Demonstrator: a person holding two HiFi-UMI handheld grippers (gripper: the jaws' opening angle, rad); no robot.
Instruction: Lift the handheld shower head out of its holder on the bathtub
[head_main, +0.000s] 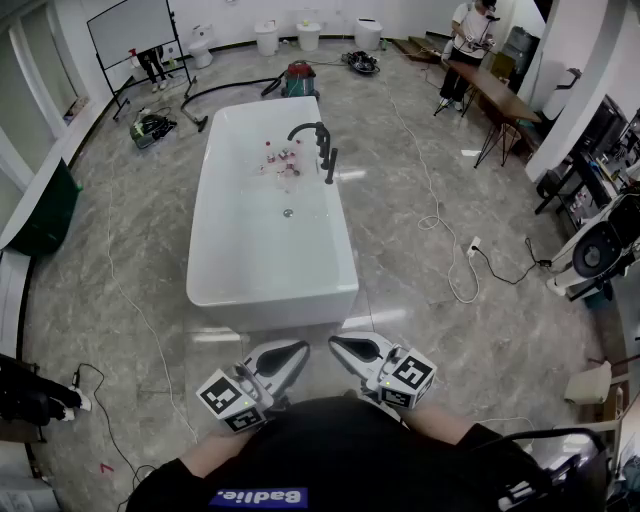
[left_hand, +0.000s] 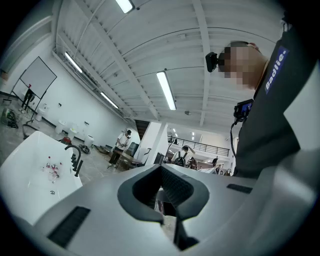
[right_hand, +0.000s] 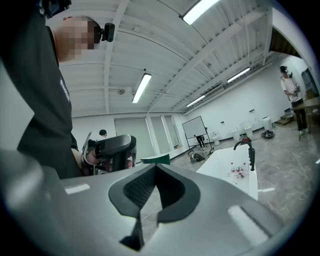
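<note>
Glossy marble floor (head_main: 450, 330), white oblong bathtub (head_main: 270, 305), left gripper (head_main: 297, 351) and right gripper (head_main: 341, 346) closed, empty

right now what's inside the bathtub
Small pink and white items lie in the bathtub near the black tap, with a drain toward the middle. Nothing covers them; they're too small to identify.

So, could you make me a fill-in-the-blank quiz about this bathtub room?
The white rectangular bathtub stands on a glossy grey veined ___.
In the head view, the black handheld shower head sits on the tub's ___ rim.
The left tool and the right tool have jaws ___, holding nothing.
The small reddish bottles lie ___ the tub.
Missing words: floor, right, shut, inside.
</note>
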